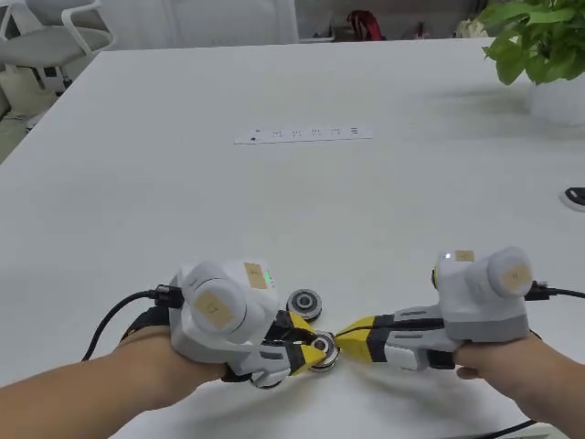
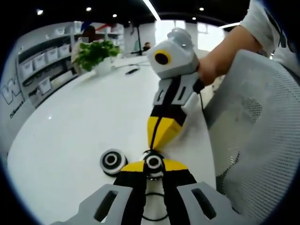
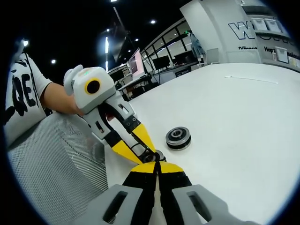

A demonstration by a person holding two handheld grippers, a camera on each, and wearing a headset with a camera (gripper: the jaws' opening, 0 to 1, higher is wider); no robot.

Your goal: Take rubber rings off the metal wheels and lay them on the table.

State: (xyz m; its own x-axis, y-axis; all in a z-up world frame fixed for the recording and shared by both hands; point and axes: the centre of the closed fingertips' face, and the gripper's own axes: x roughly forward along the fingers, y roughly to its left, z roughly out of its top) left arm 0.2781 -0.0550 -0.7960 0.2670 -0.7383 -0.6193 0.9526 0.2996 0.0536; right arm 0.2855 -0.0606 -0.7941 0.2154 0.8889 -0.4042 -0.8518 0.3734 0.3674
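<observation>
Both grippers meet at the near edge of the white desk (image 1: 274, 210), right in front of the person. The left gripper (image 1: 313, 350) has its yellow-tipped jaws clamped on a small metal wheel (image 1: 323, 353), holding it just above the desk surface. In the left gripper view, that wheel sits square between the two tips, with its silver hub facing the camera.

The right gripper (image 1: 341, 341) comes in from the right, its jaws pressed together into a single yellow point. That point touches the far side of the clamped wheel. I cannot tell whether any rubber is caught between the tips.

A second wheel (image 1: 303, 304) lies flat on the desk just beyond the left gripper's jaws, close to them but apart. Neither gripper is touching it, and its black rubber ring (image 3: 178, 146) is still around it.

Further off, a white strip with small marks (image 1: 303, 135) lies in the middle of the desk. A potted plant (image 1: 535, 41) stands at the far right corner, and a white chair (image 1: 55, 37) stands beyond the far left corner.
</observation>
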